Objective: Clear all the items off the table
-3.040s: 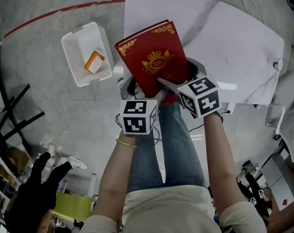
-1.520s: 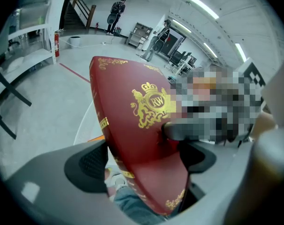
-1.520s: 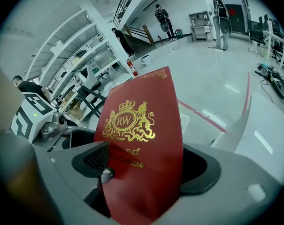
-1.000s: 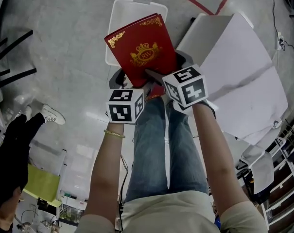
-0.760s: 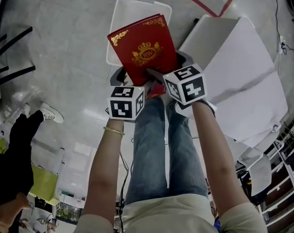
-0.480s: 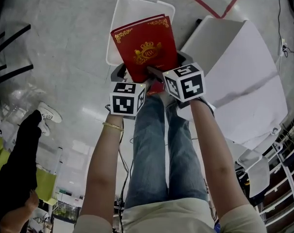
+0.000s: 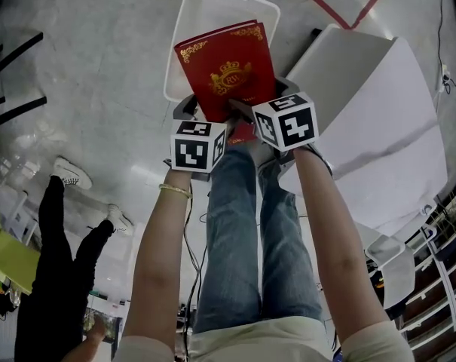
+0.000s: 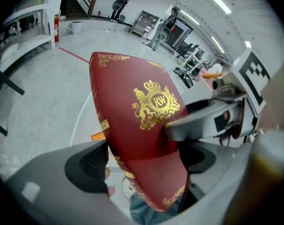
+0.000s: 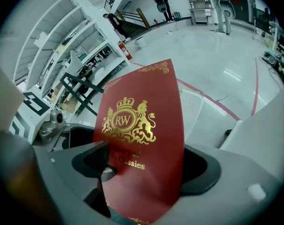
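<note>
The red book [image 7: 229, 74] is off the table [image 7: 363, 127] and up in the air, tilted over the white basket [image 7: 190, 21] on the floor. Its lower end is pinched from both sides. The left gripper [image 8: 144, 161] has its jaws narrowed onto the book's lower left edge, and the right gripper [image 9: 144, 163] clamps the lower right. The table stands just right of the basket. This looks like the drop-off step: next the book wants lowering into the basket, then both grips easing off together.

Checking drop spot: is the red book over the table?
No, the red book shows against the white bin, beside the table.
</note>
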A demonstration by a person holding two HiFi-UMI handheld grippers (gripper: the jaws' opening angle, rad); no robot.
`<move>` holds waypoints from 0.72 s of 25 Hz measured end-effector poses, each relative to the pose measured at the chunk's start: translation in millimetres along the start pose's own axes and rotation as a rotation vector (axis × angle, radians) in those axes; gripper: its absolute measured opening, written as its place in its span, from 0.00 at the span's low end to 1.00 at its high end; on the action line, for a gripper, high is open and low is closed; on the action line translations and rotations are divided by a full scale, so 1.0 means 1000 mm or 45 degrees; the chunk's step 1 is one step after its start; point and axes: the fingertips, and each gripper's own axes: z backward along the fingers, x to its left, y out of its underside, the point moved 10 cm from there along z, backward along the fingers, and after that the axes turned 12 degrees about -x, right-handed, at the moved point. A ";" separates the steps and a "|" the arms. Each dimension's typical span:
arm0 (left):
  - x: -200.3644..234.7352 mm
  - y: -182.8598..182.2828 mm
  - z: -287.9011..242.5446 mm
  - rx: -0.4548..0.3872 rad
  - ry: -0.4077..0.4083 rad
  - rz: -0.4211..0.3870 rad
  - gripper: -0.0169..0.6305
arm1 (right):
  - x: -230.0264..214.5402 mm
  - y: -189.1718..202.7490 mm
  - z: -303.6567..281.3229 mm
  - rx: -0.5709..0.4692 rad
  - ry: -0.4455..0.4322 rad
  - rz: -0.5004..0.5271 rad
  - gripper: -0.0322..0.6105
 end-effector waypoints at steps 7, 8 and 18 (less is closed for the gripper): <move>0.009 0.006 -0.009 0.028 0.004 0.011 0.76 | -0.002 0.005 -0.011 0.014 0.011 -0.015 0.76; 0.010 0.007 -0.010 0.034 0.000 0.015 0.75 | -0.001 0.005 -0.012 0.014 0.012 -0.013 0.76; 0.021 0.006 -0.010 0.019 -0.055 -0.007 0.73 | 0.005 0.004 -0.017 0.000 -0.001 -0.054 0.76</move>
